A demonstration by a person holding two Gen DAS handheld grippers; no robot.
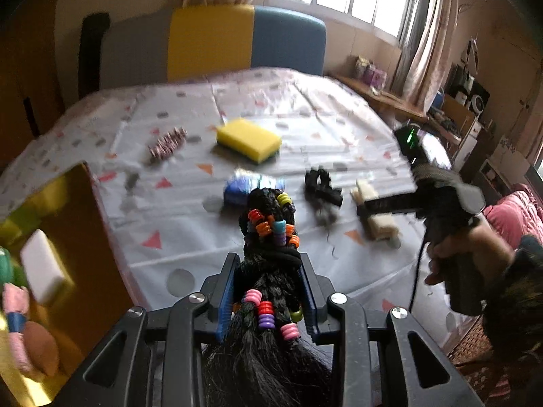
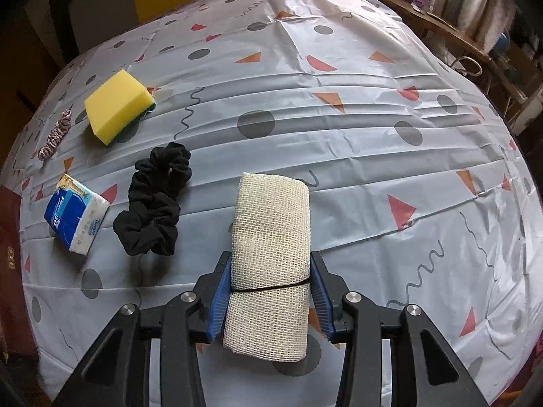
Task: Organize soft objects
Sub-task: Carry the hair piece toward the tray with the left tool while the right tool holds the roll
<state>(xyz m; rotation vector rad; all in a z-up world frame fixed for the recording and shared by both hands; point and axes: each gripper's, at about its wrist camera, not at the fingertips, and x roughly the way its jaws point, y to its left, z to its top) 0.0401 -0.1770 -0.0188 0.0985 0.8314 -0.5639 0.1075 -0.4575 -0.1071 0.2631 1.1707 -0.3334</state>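
Observation:
My left gripper [image 1: 268, 264] is shut on a black braided hairpiece with coloured beads [image 1: 271, 234], held above the table near the gold box [image 1: 68, 237] at the left. My right gripper [image 2: 271, 264] is closed around a rolled cream mesh cloth [image 2: 271, 237] bound with a black band; it also shows in the left wrist view [image 1: 373, 217], lying on the table. On the table lie a yellow sponge [image 2: 117, 105], a black scrunchie [image 2: 154, 200], a blue tissue pack [image 2: 76, 213] and a striped pink scrunchie [image 2: 54, 139].
The gold box holds a white block [image 1: 45, 268], a pink item and other soft things. The table has a patterned plastic cloth [image 2: 339, 118]. A yellow and blue chair [image 1: 244, 40] stands behind it. Shelves with clutter [image 1: 458, 108] are at the right.

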